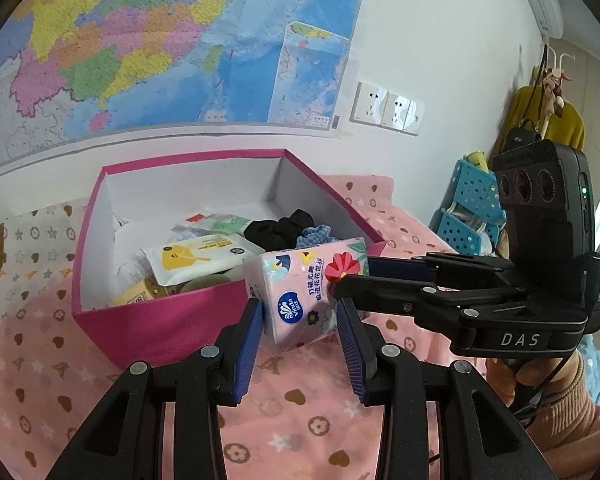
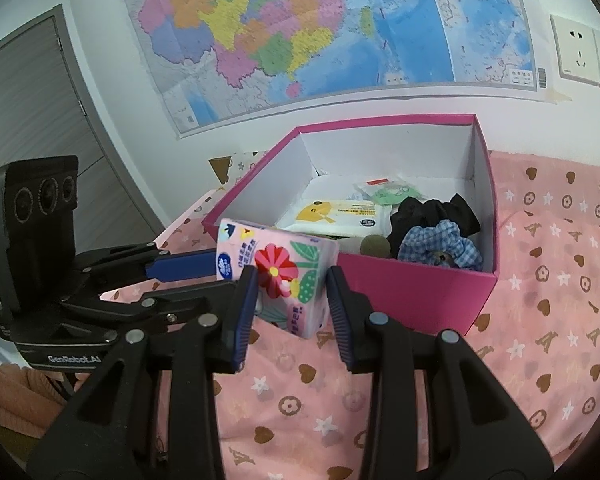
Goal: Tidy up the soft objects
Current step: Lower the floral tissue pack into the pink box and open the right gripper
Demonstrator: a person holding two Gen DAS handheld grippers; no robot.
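A pink flowered tissue pack (image 1: 306, 292) is held up in front of the pink box (image 1: 160, 320), above the bedspread. My left gripper (image 1: 300, 316) has its blue pads on both short sides of the pack. My right gripper (image 2: 292, 284) grips the same pack (image 2: 280, 268) from the other side; it also shows in the left wrist view (image 1: 340, 276). The left gripper shows in the right wrist view (image 2: 204, 272). The box (image 2: 420, 292) holds a yellow wipes pack (image 2: 332, 214), a black scrunchie (image 2: 432, 212) and a blue checked scrunchie (image 2: 440, 244).
The box stands on a pink patterned bedspread (image 2: 540, 320) against a wall with a large map (image 2: 300, 32). Blue perforated baskets (image 1: 468, 208) stand right of the bed. Wall sockets (image 1: 388, 108) are above them. A grey door (image 2: 40, 120) is at the left.
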